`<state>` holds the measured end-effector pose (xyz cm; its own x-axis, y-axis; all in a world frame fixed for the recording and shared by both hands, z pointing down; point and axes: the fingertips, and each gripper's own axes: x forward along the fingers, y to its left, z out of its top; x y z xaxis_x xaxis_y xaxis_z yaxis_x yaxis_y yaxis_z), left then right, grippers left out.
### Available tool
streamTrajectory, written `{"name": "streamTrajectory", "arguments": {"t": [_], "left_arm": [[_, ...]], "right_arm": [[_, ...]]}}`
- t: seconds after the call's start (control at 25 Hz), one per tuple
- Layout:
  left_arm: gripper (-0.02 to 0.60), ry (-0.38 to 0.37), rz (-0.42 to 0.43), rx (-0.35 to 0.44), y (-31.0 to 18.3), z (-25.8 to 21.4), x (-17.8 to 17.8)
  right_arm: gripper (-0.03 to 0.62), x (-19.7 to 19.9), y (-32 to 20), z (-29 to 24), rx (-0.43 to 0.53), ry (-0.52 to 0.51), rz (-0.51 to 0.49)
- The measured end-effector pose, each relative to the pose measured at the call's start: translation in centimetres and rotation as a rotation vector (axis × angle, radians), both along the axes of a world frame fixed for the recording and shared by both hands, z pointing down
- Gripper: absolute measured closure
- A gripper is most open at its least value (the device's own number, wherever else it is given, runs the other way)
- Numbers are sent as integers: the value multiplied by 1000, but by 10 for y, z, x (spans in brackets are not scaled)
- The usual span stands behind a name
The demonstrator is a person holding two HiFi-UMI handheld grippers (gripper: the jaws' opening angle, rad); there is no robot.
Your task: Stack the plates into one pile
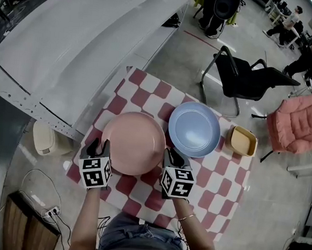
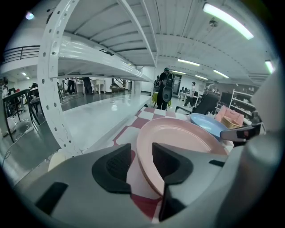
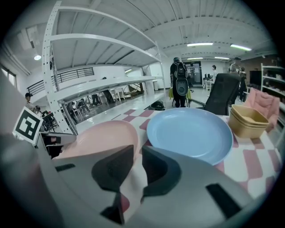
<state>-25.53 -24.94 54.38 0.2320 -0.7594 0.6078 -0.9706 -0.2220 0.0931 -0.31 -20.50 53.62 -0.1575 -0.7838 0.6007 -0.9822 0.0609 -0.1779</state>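
A pink plate (image 1: 133, 143) lies on the checked tablecloth (image 1: 211, 176), and a blue plate (image 1: 194, 128) lies beside it, touching or slightly overlapping its right rim. My left gripper (image 1: 98, 146) is at the pink plate's left rim. In the left gripper view the jaws (image 2: 141, 153) stand open around that rim (image 2: 147, 169), with cloth showing beside it. My right gripper (image 1: 174, 156) is at the pink plate's right rim. In the right gripper view its narrow jaws (image 3: 138, 153) pinch the pink plate (image 3: 100, 138). The blue plate (image 3: 189, 131) lies just beyond.
Yellow square bowls (image 1: 243, 141) are stacked at the table's right edge, close to the blue plate. A black chair (image 1: 248, 78) and a pink cushioned chair (image 1: 298, 127) stand beyond the table. A white metal rack (image 1: 69, 58) runs along the left.
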Motion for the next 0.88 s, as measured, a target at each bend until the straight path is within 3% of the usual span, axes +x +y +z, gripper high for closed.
{"name": "streamTrajectory", "arguments": {"t": [0.12,0.24,0.68,0.88], "left_arm": [[436,21,-14,38,0,-17,0],[454,47,26,73,-6,-36,18],[445,83,381,100,-22,-68,171],[442,60,495,77,-34,-64,229]], "right_arm": [[525,11,4,-8,15,0,23],[525,31,8,-15,31,3,65],[525,130,32,-35,72,41,241],[525,167,39,-34,70,51,302]]}}
